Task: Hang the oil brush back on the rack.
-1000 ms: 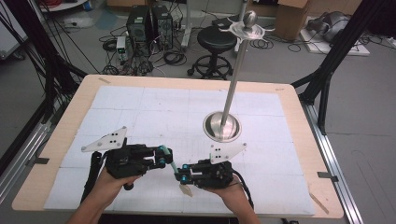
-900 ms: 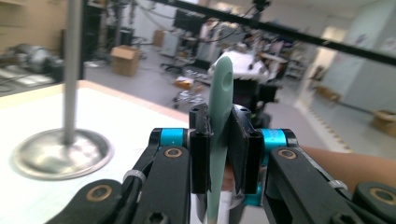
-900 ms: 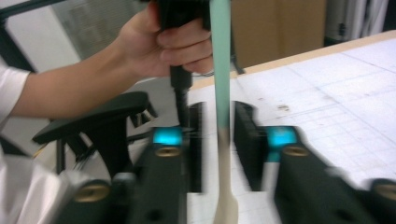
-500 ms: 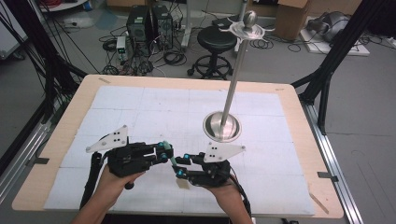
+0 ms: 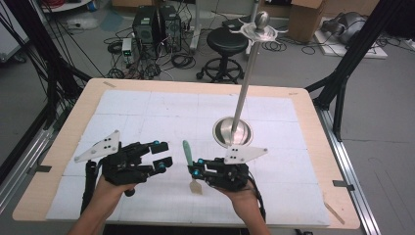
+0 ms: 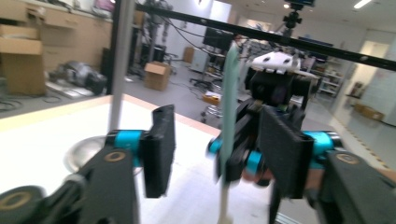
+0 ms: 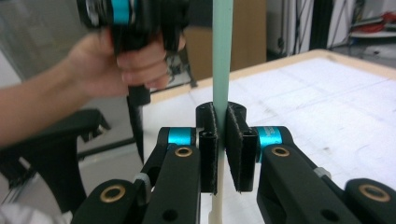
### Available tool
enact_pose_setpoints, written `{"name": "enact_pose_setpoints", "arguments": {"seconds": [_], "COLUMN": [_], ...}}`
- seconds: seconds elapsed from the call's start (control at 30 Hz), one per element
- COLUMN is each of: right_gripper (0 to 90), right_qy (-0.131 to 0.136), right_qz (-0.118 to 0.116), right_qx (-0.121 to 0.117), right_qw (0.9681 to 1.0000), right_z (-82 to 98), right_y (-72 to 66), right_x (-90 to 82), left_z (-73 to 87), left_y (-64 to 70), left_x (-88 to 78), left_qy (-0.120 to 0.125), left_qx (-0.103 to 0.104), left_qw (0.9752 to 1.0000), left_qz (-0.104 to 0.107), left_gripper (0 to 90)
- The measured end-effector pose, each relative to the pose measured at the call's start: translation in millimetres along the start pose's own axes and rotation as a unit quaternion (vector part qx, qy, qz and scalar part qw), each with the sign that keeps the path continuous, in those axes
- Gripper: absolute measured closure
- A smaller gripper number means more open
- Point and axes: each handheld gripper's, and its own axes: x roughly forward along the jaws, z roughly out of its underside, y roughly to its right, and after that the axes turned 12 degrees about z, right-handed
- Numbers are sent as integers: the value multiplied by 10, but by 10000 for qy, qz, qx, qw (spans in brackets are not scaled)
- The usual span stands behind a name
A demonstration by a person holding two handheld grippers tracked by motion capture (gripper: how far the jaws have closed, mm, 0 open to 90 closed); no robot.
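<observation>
A small spatula with a pale green handle (image 5: 186, 151) and a cream blade (image 5: 195, 187) stands nearly upright above the white mat. My right gripper (image 5: 195, 171) is shut on it, the pads pinching the green handle (image 7: 222, 56) from both sides, as the right gripper (image 7: 222, 140) view shows. My left gripper (image 5: 162, 154) sits just left of it. Its jaws have just been opening and now stand apart. In the left gripper (image 6: 222, 154) view the green handle (image 6: 229, 112) rises in the gap between the pads without touching them, with the right gripper (image 6: 280, 93) behind it.
A metal stand with a round base (image 5: 232, 131), a tall pole and hooks at the top (image 5: 259, 27) stands just behind the right gripper. The white mat (image 5: 147, 105) covers the wooden table (image 5: 313, 112). The hand holding the left gripper (image 7: 135, 60) is close by.
The left gripper's jaws, closed beside the spatula before, have opened. The spatula stays in the right gripper, now more upright. Both hands have hardly shifted.
</observation>
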Motion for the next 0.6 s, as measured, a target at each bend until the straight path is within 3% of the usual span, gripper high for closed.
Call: {"name": "enact_pose_setpoints", "arguments": {"seconds": [0.07,0.17,0.3,0.6], "right_gripper": [843,843,843,843], "right_qy": [123,266,435,657], "right_qz": [80,195,368,596], "right_qx": [41,109,187,283], "right_qw": [9999,9994,9982,9957], "right_z": [-43,-120,-256,-549], "right_y": [56,137,271,512], "right_x": [-56,-133,-233,-356], "left_z": [42,121,224,419], "left_y": [-25,-46,-75,-135], "left_x": [-77,-175,-287,-514], "left_qy": [7,-149,-240,-449], "left_qx": [48,212,174,28], "left_qw": [9999,9985,9969,9937], "left_qz": [-102,-472,-733,-1031], "left_gripper": [377,304,197,183]}}
